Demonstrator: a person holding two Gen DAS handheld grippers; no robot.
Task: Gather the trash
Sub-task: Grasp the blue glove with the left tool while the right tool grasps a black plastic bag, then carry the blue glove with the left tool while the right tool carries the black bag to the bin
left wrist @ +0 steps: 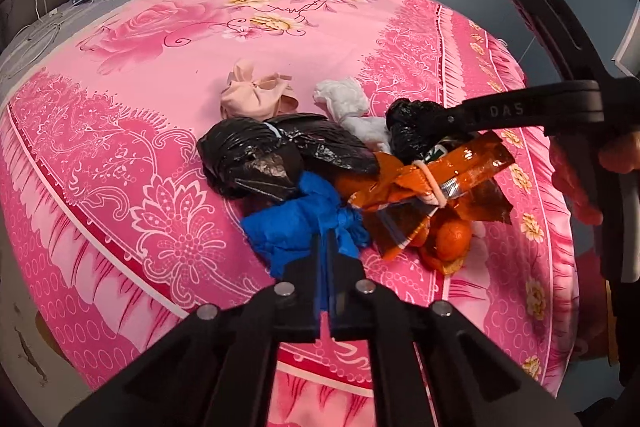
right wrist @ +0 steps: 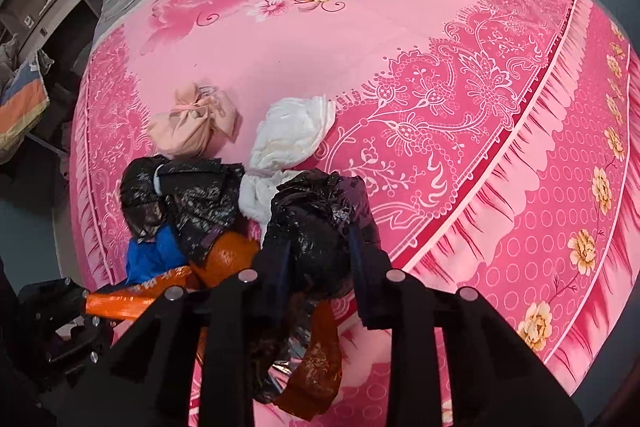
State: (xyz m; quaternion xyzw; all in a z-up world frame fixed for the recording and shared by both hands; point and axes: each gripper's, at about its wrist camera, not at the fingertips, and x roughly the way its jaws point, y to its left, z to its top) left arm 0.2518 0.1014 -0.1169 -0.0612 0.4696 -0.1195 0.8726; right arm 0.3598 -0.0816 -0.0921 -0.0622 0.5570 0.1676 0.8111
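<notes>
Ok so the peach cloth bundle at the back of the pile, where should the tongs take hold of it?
Grip the peach cloth bundle at its tied neck, where a band cinches the fabric below the flared top. That narrow waist should fit between the fingers better than the round body. Come from above and from the open bedspread side, since the black bag crowds its near side.

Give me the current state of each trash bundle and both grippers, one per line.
Left gripper: shut on blue bundle.
Right gripper: shut on small black bag.
Blue bundle: knotted, pinched at the knot.
Small black bag: crumpled, between the fingers.
Large black bag: tied, lying on the bed.
White bundle: tied, lying free.
Beige bundle: tied, lying free.
Orange wrapper: rubber-banded, lying in the pile.
</notes>
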